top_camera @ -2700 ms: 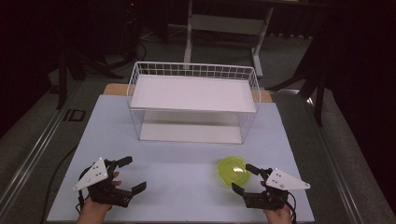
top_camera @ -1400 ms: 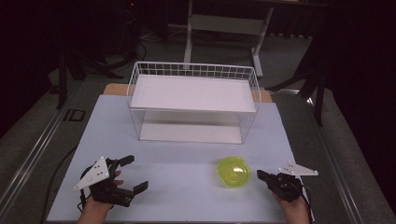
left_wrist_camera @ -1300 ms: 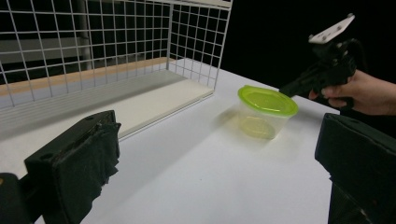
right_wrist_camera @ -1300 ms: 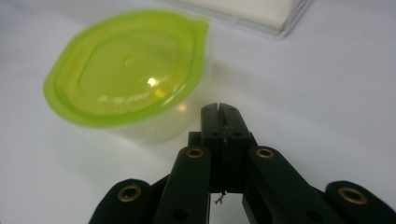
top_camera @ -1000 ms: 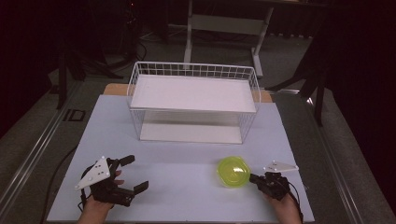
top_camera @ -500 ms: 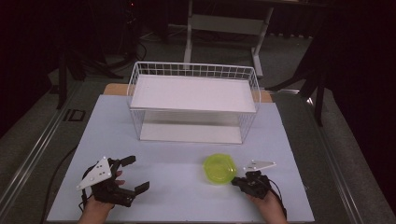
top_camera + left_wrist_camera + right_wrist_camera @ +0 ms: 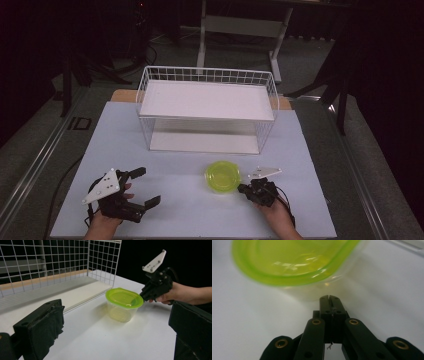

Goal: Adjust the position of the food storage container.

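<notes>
Broadly, a pale, smooth rectangular table (image 7: 165,145) fills the scene, its near edge at the person's hands and dark floor beyond its far and side edges. Toward the far side stands a white wire basket (image 7: 207,107) of thin grid mesh, with a flat white board across its top and another at its base. The near half of the table is bare apart from one container, leaving wide room between the two hands and in front of the basket. That container (image 7: 223,176) is a small tub of clear plastic with a glossy lime-green lid of rounded outline; it stands upright, just in front of the basket's right part and well apart from it. The left gripper (image 7: 141,187), black with padded, rough-looking jaws, rests at the near left corner with its jaws spread wide, well apart from the tub. The right gripper (image 7: 243,189) lies just right of the tub; its own view shows the two jaws pressed together with nothing between them, their tips at the tub's clear wall just under the lid rim, touching or nearly so.
</notes>
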Available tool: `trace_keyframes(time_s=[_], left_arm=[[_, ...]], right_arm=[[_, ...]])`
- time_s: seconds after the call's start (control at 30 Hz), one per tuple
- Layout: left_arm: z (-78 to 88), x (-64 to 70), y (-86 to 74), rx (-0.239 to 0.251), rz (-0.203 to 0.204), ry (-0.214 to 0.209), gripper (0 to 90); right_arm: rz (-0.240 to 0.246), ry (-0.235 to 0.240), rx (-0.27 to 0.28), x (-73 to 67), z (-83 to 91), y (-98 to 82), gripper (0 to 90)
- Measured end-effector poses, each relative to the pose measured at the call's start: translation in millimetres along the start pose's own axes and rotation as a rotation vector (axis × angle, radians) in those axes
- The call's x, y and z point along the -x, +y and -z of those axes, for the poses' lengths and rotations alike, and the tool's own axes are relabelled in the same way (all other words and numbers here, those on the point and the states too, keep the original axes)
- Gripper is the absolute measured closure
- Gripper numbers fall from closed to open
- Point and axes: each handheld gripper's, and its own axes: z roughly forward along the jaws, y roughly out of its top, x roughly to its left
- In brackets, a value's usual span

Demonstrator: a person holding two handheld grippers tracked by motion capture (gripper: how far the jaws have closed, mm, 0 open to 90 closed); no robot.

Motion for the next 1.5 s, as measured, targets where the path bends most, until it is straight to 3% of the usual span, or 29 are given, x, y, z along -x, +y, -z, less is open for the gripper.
trace_keyframes(time_s=[0.1,0.6,0.87,1.5], left_arm=[[-0.2,-0.3,-0.3,-0.001,0.002,0.003,0.8],[-0.4,-0.5,-0.8,-0.004,0.006,-0.004,0.8],[0.1,0.4,-0.5,-0.006,-0.001,-0.005,0.8],[-0.3,0.5,-1.0,-0.009,0.002,-0.009,0.8]], right_arm=[[-0.023,0.007,0.012,2.7,-2.6,5.6,90.0],[0.032,0.053,0.031,-15.4,-26.4,24.3,90.0],[0.054,0.068,0.014,-23.4,-41.8,34.6,90.0],[0.050,0.086,0.018,-27.6,-61.5,49.4,90.0]])
